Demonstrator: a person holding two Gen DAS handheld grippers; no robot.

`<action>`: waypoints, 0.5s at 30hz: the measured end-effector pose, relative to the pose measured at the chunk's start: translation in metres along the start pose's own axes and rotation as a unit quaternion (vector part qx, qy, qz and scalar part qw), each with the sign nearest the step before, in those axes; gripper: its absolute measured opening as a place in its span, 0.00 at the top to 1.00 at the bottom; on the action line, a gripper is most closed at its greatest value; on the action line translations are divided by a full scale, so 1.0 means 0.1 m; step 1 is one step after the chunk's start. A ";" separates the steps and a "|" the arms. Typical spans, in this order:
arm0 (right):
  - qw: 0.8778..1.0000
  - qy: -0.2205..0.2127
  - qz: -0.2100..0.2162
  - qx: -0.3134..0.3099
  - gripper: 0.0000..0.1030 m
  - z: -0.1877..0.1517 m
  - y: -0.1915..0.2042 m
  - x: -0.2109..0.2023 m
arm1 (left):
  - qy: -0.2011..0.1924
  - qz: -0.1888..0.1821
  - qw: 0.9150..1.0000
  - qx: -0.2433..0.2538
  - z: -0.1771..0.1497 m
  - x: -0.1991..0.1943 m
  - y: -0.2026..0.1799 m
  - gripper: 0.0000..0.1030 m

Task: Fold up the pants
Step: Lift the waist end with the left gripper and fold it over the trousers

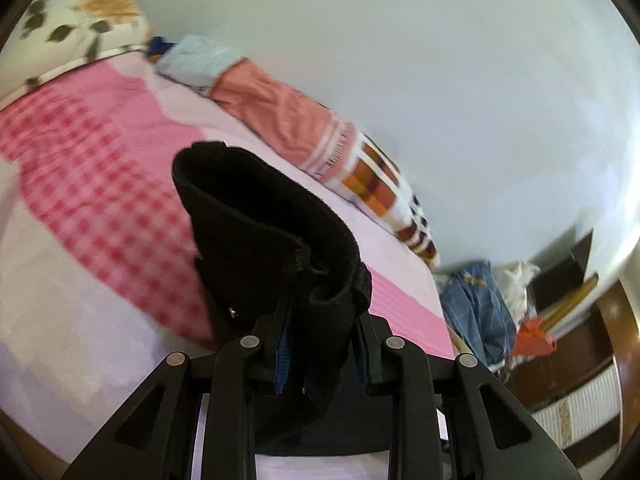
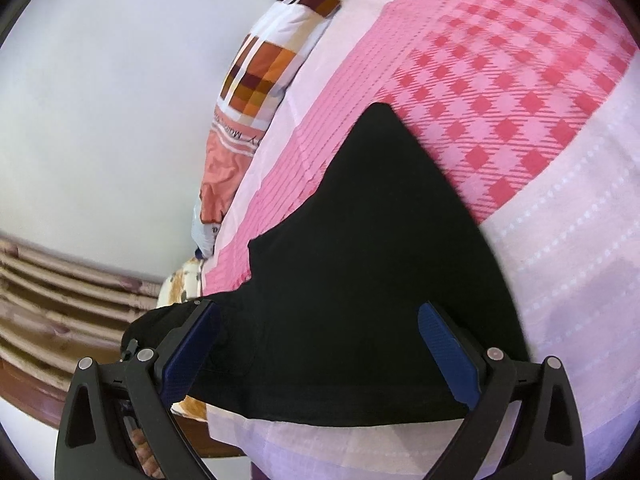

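left gripper (image 1: 322,344) is pinched tight on a bunched bit of the black pants (image 1: 264,232), w/ the cloth lifted above the pink bed (image 1: 100,184). right gripper (image 2: 320,356) is spread wide, nothing between its blue pads (image 2: 448,356), over the pants (image 2: 360,280) lying flat on the bed (image 2: 520,80). folded blanket (image 1: 288,116) by the wall.

One pair of black pants (image 2: 360,280) lies on one bed (image 2: 560,280) with a pink checked cover. Two tongs are in view, the left tongs (image 1: 322,340) and the right tongs (image 2: 320,344), each with two fingers. One checked orange quilt (image 1: 376,184) runs along the wall, with one floral pillow (image 1: 80,12) at its end.
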State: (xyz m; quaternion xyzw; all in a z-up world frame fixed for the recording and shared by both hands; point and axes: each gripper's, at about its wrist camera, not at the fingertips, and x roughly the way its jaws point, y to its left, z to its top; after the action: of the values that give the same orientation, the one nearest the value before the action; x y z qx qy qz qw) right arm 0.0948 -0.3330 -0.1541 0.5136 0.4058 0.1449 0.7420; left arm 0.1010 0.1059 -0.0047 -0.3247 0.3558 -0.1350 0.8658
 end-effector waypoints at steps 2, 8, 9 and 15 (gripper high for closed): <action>1.000 -0.004 0.008 0.020 0.04 0.04 -0.07 -0.03 | 0.010 -0.007 1.000 0.010 -0.01 0.10 -0.12 0.74; 0.999 -0.020 0.019 0.046 0.04 0.14 -0.19 -0.14 | 0.042 -0.035 0.998 0.036 -0.07 0.42 -0.48 0.74; 0.998 -0.021 0.021 0.049 0.04 0.16 -0.20 -0.15 | 0.047 -0.040 0.997 0.041 -0.09 0.45 -0.54 0.74; 0.995 -0.041 0.038 0.087 0.04 0.32 -0.36 -0.29 | 0.098 -0.078 0.988 0.087 -0.31 0.80 -1.03 0.74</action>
State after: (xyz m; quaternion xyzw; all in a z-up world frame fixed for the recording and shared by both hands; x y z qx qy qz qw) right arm 0.0936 -0.3877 -0.1679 0.5967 0.3665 0.1156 0.7045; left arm 0.1359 -0.0235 0.0045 -0.2604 0.3990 -0.2639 0.8386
